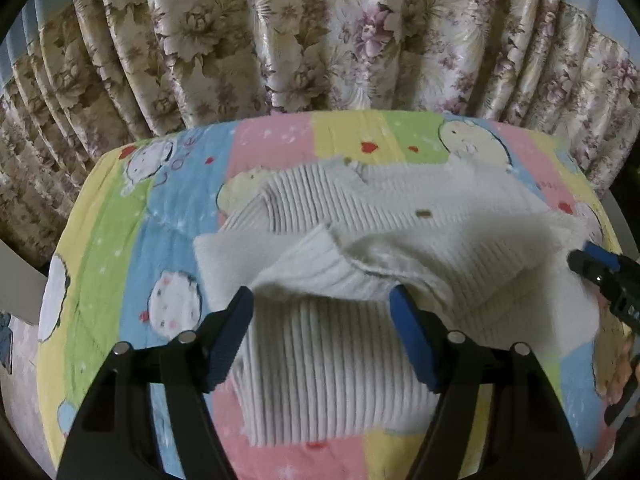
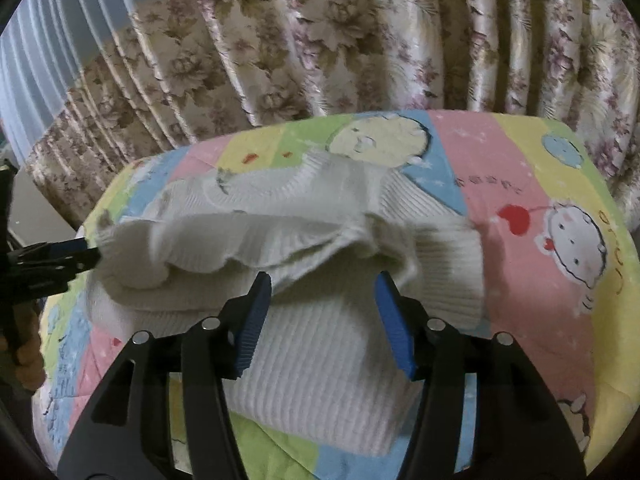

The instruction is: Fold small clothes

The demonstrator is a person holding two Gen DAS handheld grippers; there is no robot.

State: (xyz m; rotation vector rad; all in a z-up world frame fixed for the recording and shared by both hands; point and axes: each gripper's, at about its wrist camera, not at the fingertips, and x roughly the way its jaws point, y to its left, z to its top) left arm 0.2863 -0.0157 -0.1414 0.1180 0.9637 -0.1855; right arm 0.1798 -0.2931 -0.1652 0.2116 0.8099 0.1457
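A small white ribbed sweater lies on a pastel cartoon quilt, its upper part folded over the lower part in a loose, rumpled layer. My left gripper is open just above the sweater, and the folded edge lies between its blue fingertips without being pinched. The right gripper shows at the sweater's right edge in the left wrist view. In the right wrist view my right gripper is open over the same sweater, cloth bunched ahead of its tips. The left gripper reaches the sweater's left edge there.
The quilt covers a rounded surface that drops off at the far and side edges. A pleated floral curtain hangs close behind it. Part of a hand shows at the lower left of the right wrist view.
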